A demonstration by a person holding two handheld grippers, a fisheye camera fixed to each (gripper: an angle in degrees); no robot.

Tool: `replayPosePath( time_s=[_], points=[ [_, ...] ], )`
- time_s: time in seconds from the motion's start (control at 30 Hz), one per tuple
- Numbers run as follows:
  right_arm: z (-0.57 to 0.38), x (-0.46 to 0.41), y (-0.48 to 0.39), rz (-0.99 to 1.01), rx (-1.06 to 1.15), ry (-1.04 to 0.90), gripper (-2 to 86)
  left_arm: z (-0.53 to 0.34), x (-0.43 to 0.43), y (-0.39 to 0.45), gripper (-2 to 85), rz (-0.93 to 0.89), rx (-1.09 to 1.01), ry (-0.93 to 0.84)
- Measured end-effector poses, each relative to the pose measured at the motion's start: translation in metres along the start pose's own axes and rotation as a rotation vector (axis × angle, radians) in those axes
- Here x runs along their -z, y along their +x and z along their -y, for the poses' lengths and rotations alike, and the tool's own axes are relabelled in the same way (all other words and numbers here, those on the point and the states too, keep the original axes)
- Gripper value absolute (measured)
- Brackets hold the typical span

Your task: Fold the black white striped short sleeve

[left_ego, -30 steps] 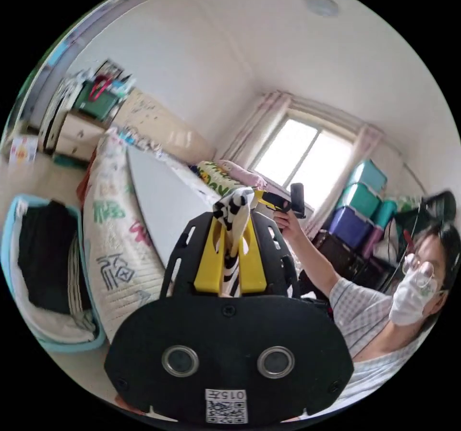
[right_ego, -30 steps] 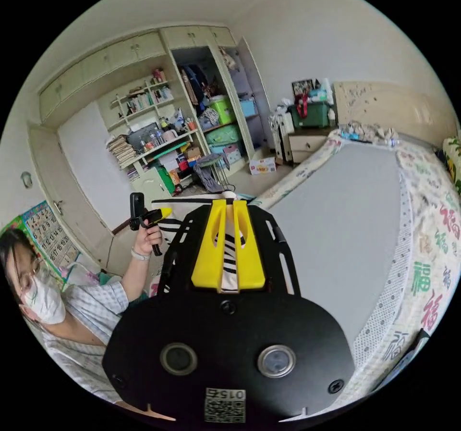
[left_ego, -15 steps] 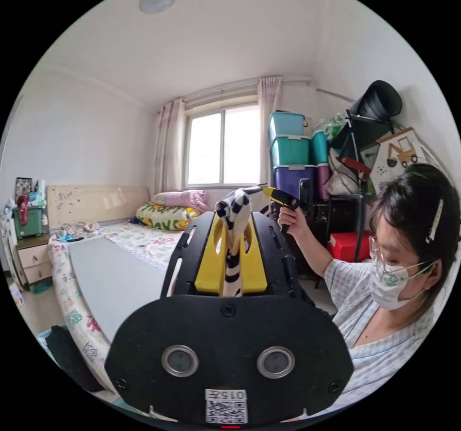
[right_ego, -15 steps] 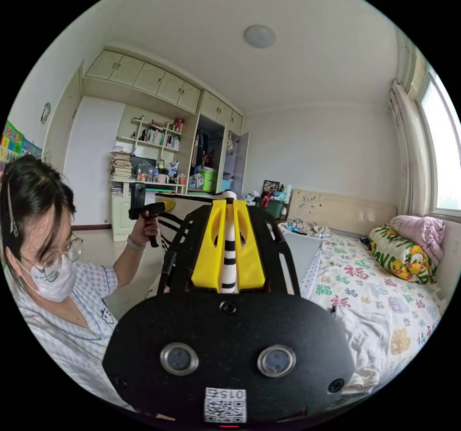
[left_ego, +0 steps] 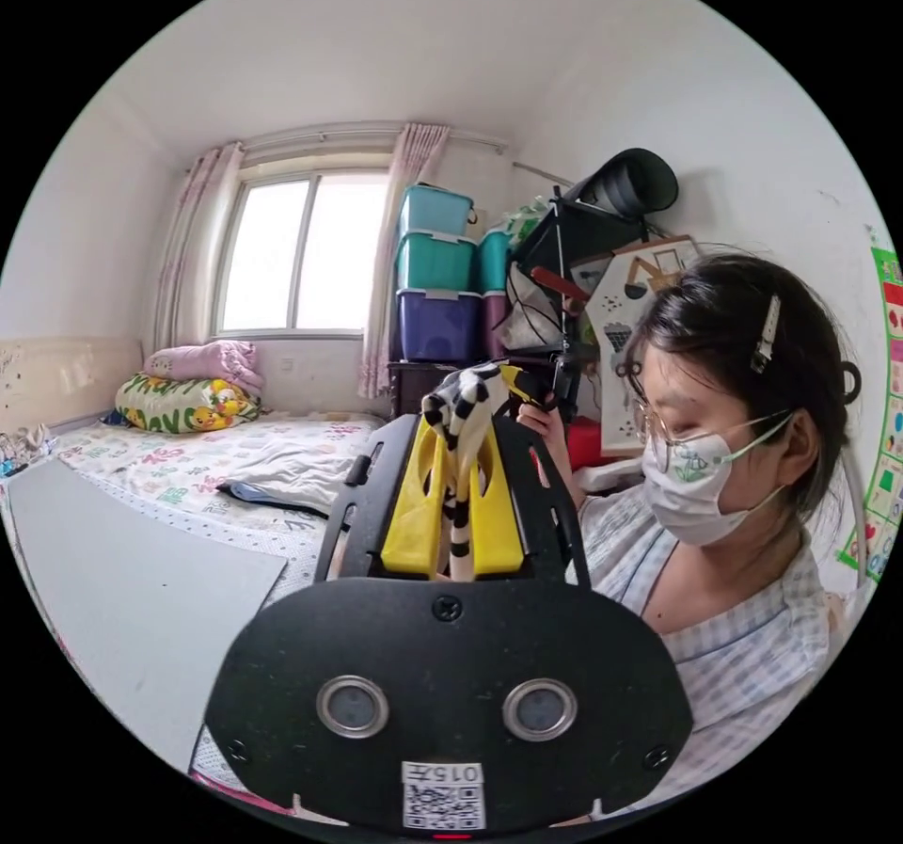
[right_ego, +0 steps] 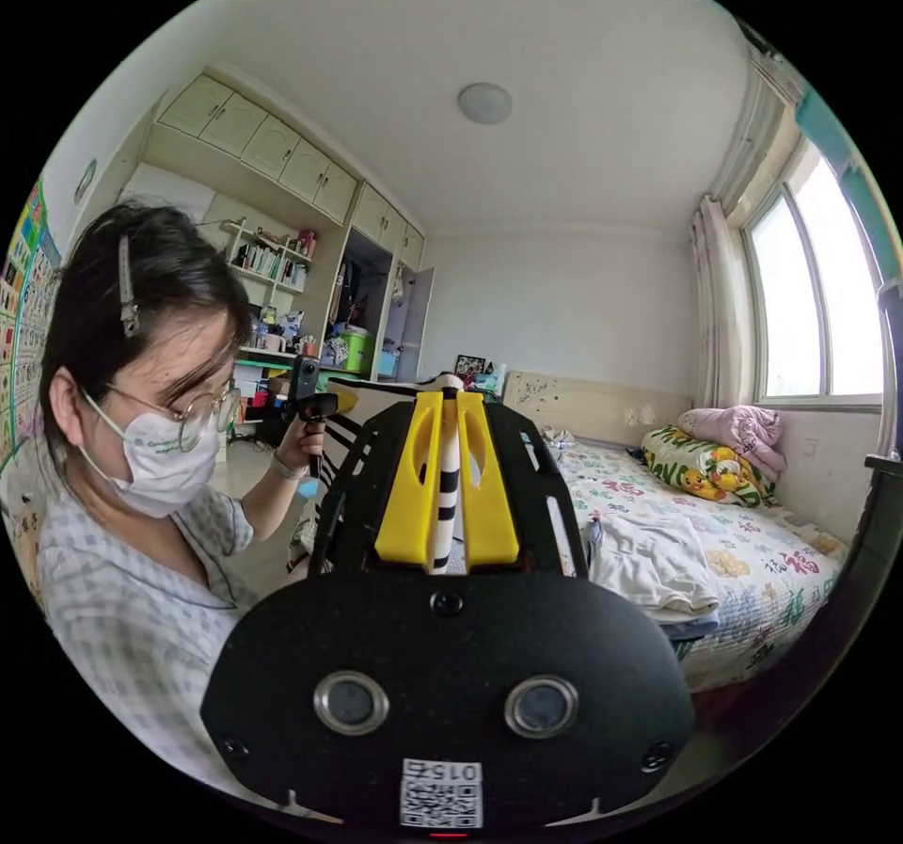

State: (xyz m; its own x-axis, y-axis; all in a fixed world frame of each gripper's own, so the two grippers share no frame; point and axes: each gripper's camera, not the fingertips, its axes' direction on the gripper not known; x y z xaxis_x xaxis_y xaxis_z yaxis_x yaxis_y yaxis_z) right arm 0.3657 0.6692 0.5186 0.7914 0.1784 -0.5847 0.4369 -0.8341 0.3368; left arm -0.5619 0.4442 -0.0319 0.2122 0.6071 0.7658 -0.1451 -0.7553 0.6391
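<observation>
Both grippers have swung up and round toward the person since 1 second ago. Left gripper view: left gripper (left_ego: 451,496) pinches the striped shirt (left_ego: 463,421), bunched above its jaws. Right gripper view: right gripper (right_ego: 446,486) pinches another edge between both jaws. Shirt held aloft; next, lay it flat on the bed (right_ego: 743,552).

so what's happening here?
A person holds the striped shirt up in the air, clamped in both tongs: the left tongs grip a bunched bit of it, the right tongs a flat edge. Nothing is folded yet. The grey board on the bed lies beside them.
</observation>
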Motion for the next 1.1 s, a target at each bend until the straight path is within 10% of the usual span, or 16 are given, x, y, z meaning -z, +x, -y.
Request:
replayPosePath(
  time_s=[1.1],
  points=[
    [-0.234,0.029,-0.195,0.059,0.454,0.148,2.7,0.056,0.022,0.108,0.1,-0.286,-0.239,0.004]
  ],
)
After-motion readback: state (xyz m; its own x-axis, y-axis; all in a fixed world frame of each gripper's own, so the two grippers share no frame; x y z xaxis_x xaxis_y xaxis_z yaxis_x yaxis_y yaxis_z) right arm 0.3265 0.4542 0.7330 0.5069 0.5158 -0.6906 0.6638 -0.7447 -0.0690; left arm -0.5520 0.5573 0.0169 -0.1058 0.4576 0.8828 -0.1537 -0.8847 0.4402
